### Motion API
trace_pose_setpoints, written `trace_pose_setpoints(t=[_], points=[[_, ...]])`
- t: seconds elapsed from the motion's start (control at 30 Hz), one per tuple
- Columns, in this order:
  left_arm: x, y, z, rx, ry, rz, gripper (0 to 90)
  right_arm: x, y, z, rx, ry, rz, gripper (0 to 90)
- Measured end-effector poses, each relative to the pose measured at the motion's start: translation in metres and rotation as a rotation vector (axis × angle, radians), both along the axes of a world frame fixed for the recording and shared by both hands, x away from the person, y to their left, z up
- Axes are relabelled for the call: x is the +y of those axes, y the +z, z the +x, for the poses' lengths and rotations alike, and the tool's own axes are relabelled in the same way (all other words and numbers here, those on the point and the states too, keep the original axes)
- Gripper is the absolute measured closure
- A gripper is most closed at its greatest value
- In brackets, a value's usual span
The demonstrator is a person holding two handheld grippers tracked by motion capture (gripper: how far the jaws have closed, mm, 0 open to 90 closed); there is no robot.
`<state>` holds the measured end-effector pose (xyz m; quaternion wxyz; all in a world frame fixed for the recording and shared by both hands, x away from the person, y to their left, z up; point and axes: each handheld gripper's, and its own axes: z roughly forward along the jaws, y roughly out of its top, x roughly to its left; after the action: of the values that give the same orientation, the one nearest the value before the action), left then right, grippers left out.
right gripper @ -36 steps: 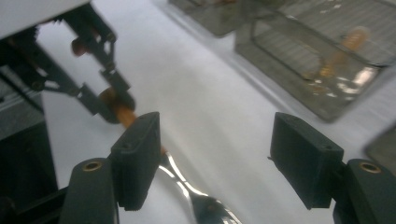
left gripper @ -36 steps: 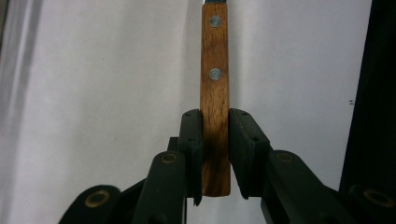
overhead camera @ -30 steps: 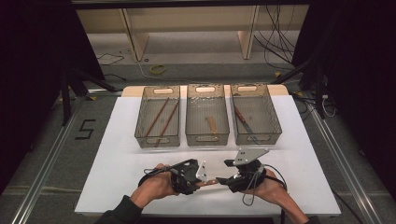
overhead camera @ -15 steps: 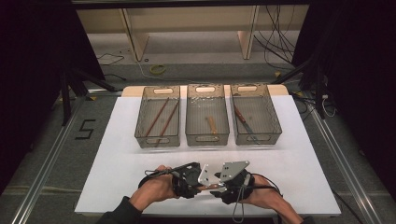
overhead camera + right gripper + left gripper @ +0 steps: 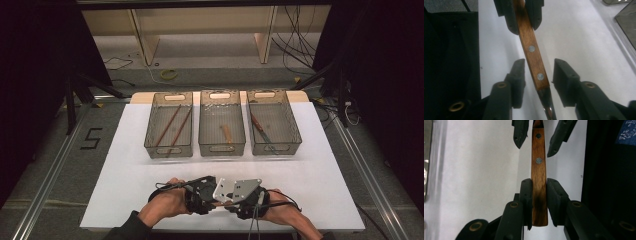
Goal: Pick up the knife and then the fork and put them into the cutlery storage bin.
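Left gripper view is showing my left gripper [image 5: 539, 195] clamping the butt end of a knife [image 5: 539, 177], its wooden handle with two rivets running straight away from me between my pads. At the far end of that handle my right gripper [image 5: 539, 138] is hanging with its jaws spread to either side of the wood, not touching it. Right gripper view is telling the same from the other end: my right gripper [image 5: 537, 80] is standing open around the handle near the rivets, a gap showing on both sides, with the steel beginning just below the wood. High view is showing what is changing: a second ago my two hands were sitting a little apart at the near edge of the table [image 5: 125, 190], and now they are drawing together until the grippers are almost meeting over it, the right one's grey plate [image 5: 235, 190] overlapping the left. So I am setting up a handover, with the knife hanging between my hands above the white surface, well short of the three bins [image 5: 222, 125]. I am judging that the right still needs to close before the left lets go.
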<state>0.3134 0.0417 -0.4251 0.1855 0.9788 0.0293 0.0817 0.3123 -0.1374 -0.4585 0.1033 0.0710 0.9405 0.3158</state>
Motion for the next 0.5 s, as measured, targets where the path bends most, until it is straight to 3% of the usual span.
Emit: trace_pose_setpoints(t=[0.17, 0.27, 0.33, 0.5], points=[[-0.0020, 0.0030, -0.0055, -0.008, -0.019, 0.028, 75.0, 0.0025, -0.0047, -0.0010, -0.007, 0.057, -0.024, 73.5], [-0.0007, 0.0013, -0.0027, 0.011, -0.022, 0.008, 74.9, 0.0033, -0.0064, -0.0013, -0.023, 0.100, -0.043, 75.1], [-0.0008, 0.0001, -0.0018, 0.012, -0.025, 0.004, 74.8, 0.0032, -0.0054, -0.0045, -0.024, 0.074, -0.051, 75.7], [0.0021, 0.0031, -0.0009, 0.006, -0.037, -0.010, 73.6, 0.0044, -0.0045, -0.0067, -0.035, 0.102, -0.057, 77.8]])
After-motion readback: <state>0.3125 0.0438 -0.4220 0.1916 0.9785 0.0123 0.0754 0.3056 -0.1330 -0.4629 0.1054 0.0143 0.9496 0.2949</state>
